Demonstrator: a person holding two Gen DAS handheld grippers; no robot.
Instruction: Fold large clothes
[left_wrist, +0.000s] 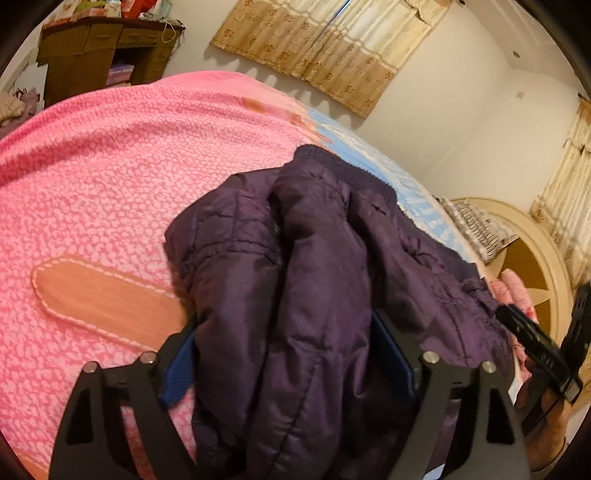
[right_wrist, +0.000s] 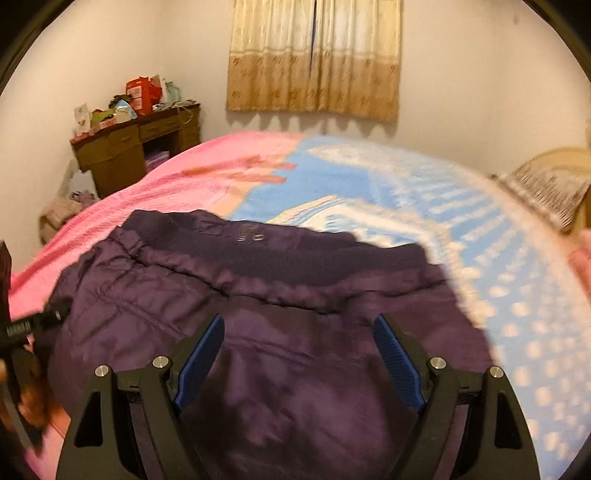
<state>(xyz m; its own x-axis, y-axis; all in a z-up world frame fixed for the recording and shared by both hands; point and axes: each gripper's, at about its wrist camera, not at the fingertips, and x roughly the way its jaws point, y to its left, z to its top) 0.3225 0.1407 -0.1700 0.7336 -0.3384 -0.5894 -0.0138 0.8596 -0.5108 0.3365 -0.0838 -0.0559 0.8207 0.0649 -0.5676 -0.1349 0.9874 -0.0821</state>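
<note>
On the bed (right_wrist: 498, 258), over its pink and blue cover, lies the purple jacket (right_wrist: 258, 332), its ribbed hem toward the curtain (right_wrist: 314, 55). A thick bunch of quilted fabric sits between the pads of the left claw (left_wrist: 284, 354); they seem to press on it, so I take it as clamped on the jacket. The right claw (right_wrist: 299, 358) hangs over the cloth with its fingers apart and nothing between them. My worry is the bulk: such a fat, slippery fistful could slide out if lifted fast, or drag the whole jacket askew instead of folding it. With the right claw gripping nothing, the far side has no anchor, and the fold may come out lopsided.
</note>
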